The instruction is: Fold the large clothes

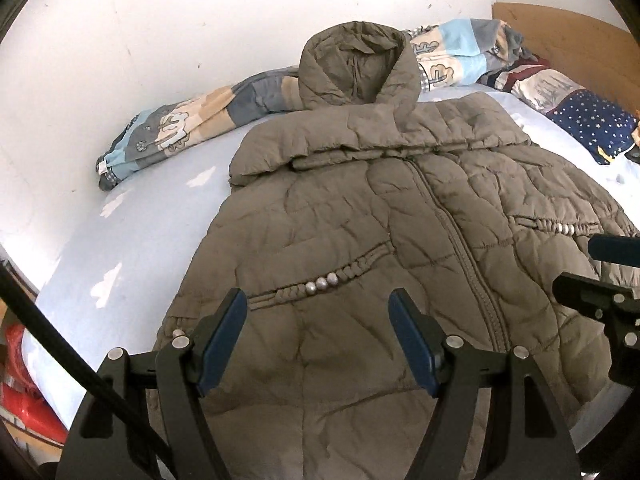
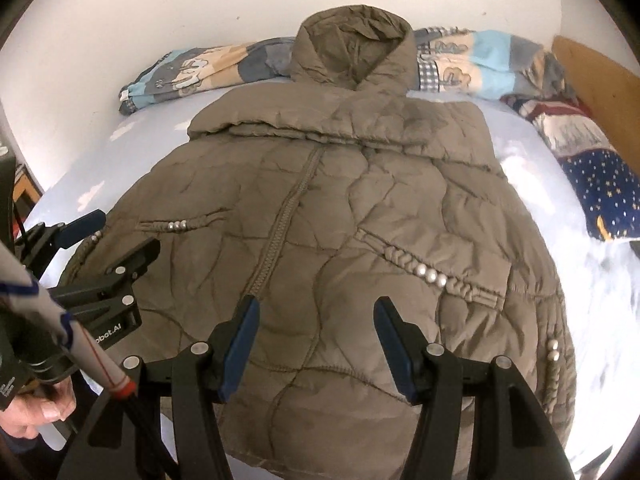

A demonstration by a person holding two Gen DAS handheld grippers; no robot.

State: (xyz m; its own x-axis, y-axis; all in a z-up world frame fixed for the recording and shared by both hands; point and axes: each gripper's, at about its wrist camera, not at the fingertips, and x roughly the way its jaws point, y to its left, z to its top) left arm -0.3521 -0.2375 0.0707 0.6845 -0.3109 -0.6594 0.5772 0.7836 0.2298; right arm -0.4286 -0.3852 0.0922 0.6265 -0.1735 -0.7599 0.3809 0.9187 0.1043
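Observation:
A large brown quilted hooded jacket (image 1: 360,216) lies front up on a bed, hood toward the wall, sleeves folded across the chest; it also fills the right wrist view (image 2: 340,208). My left gripper (image 1: 318,302) is open and empty, hovering above the jacket's lower left part near a beaded pocket (image 1: 320,282). My right gripper (image 2: 316,310) is open and empty above the lower middle, right of the zipper (image 2: 280,232). Each gripper shows in the other's view: the right at the right edge (image 1: 592,264), the left at the left edge (image 2: 120,232).
The bed has a pale blue sheet (image 1: 132,240). A rolled patterned quilt (image 1: 180,128) lies along the white wall behind the hood. A star-print pillow (image 1: 592,120) and a wooden headboard (image 1: 560,28) are at the right. A red object (image 1: 24,404) sits beside the bed at the left.

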